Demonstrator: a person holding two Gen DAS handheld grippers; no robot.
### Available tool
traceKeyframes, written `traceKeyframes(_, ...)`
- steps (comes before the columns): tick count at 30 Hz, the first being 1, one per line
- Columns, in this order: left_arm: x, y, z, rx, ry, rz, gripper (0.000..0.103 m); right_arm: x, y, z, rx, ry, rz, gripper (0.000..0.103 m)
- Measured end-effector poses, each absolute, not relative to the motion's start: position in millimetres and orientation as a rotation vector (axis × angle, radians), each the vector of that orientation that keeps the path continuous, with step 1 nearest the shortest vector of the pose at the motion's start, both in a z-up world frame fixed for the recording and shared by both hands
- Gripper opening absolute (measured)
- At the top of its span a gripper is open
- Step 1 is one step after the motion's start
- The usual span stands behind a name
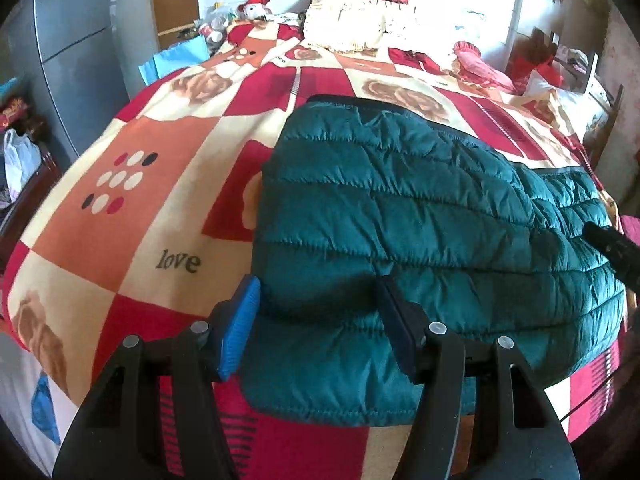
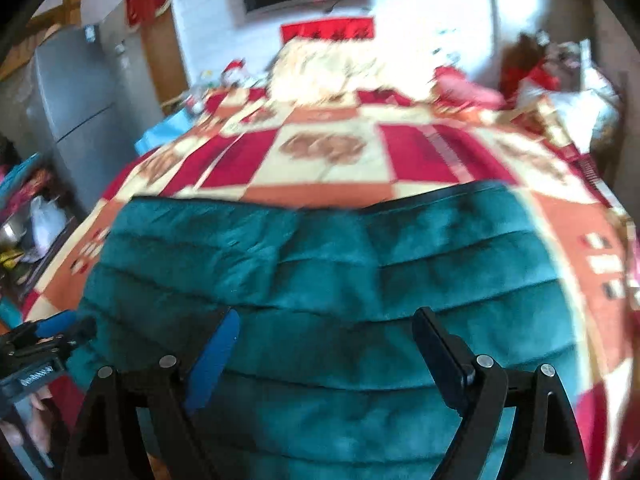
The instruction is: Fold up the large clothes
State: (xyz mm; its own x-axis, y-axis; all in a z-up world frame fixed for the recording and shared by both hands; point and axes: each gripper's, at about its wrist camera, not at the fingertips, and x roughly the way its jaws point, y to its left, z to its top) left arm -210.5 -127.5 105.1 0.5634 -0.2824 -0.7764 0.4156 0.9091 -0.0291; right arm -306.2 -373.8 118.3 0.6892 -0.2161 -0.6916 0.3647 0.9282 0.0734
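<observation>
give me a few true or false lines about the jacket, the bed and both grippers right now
1. The jacket is teal and quilted. True.
2. The jacket hangs on a wall hook. False: it lies on the patchwork bedspread.
3. The left gripper has its jaws open. True.
4. The right gripper is clamped shut on the jacket. False: its jaws stand wide apart over the fabric.
5. A grey refrigerator stands to the left of the bed. True.
</observation>
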Motion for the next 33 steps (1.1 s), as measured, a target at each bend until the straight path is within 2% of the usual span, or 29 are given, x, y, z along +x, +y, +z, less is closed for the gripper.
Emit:
traceKeyframes(2,-215,-127,108,0.178,0.868,-0.403,0.060,-315,-386,119,0.183,0.734,-0.408,0.086)
traceKeyframes(7,-226,-123,116,0.152,0.852,-0.422,0.060,-306,-418,86,0.181,0.873,-0.489,0.087)
traceKeyframes(11,-235,-122,124,0.146,0.835,-0.423,0.060,-310,-415,93,0.181,0.871,-0.466,0.087)
traceKeyframes(23,-273,-121,142,0.168,0.736,-0.381,0.060,-366,-342,138,0.158,0.710,-0.378,0.087)
traceKeyframes(33,-300,-121,151,0.189,0.680,-0.368,0.060,-384,-313,150,0.149,0.673,-0.356,0.087)
